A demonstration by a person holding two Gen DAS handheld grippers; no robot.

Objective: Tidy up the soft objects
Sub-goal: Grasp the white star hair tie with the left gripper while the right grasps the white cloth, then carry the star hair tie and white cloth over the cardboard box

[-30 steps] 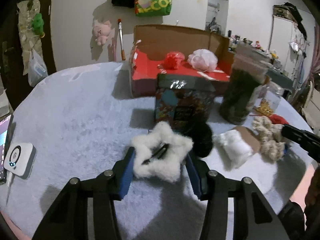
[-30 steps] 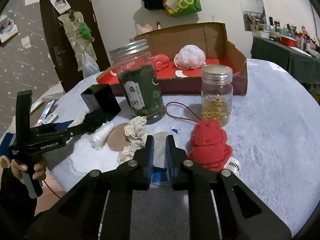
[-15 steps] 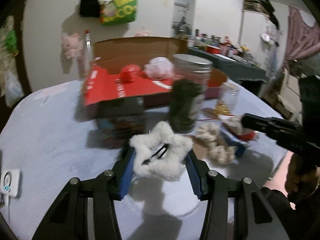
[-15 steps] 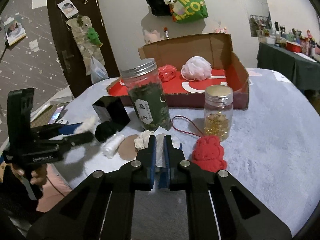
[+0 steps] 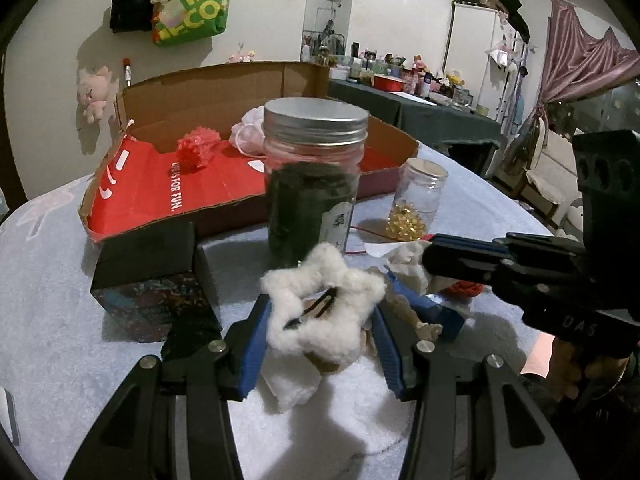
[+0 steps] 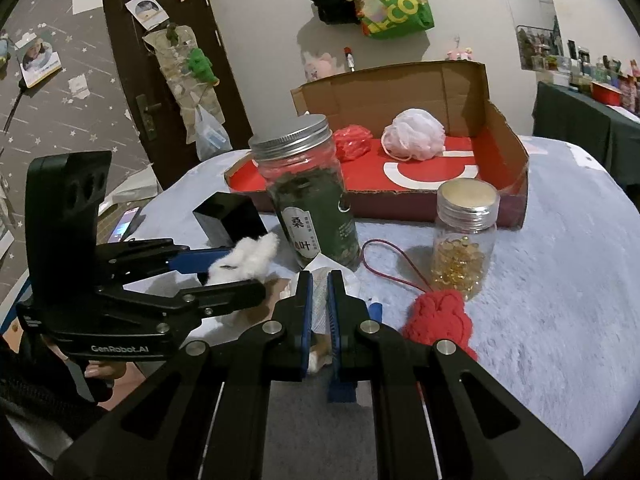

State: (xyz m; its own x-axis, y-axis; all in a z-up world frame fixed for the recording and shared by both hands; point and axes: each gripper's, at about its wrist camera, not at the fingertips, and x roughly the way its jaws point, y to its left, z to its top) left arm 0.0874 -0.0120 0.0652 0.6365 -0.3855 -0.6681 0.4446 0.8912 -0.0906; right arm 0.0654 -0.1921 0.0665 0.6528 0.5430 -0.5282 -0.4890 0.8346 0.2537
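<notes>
My left gripper [image 5: 320,320] is shut on a white fluffy star hair clip [image 5: 324,312] and holds it above the table, in front of the green-filled jar [image 5: 312,176]. The clip also shows in the right wrist view [image 6: 244,258]. My right gripper [image 6: 318,292] is shut on a white packet [image 6: 318,300] and lifts it just above the table. An open cardboard box [image 5: 208,184] with a red floor holds a red pom-pom [image 5: 198,150] and a pink bath pouf [image 6: 414,134]. A red knitted piece [image 6: 440,320] lies right of my right gripper.
A small jar of gold beads [image 6: 464,236] stands beside the big jar [image 6: 312,208]. A black patterned box [image 5: 148,276] sits at the left. A red cord [image 6: 388,264], a cream scrunchie [image 5: 412,316] and a white soft roll [image 5: 292,388] lie on the pale blue cloth [image 6: 560,280].
My left gripper has lifted the star clip and swung right toward the jars. My right gripper has risen a little with the packet, still shut.
</notes>
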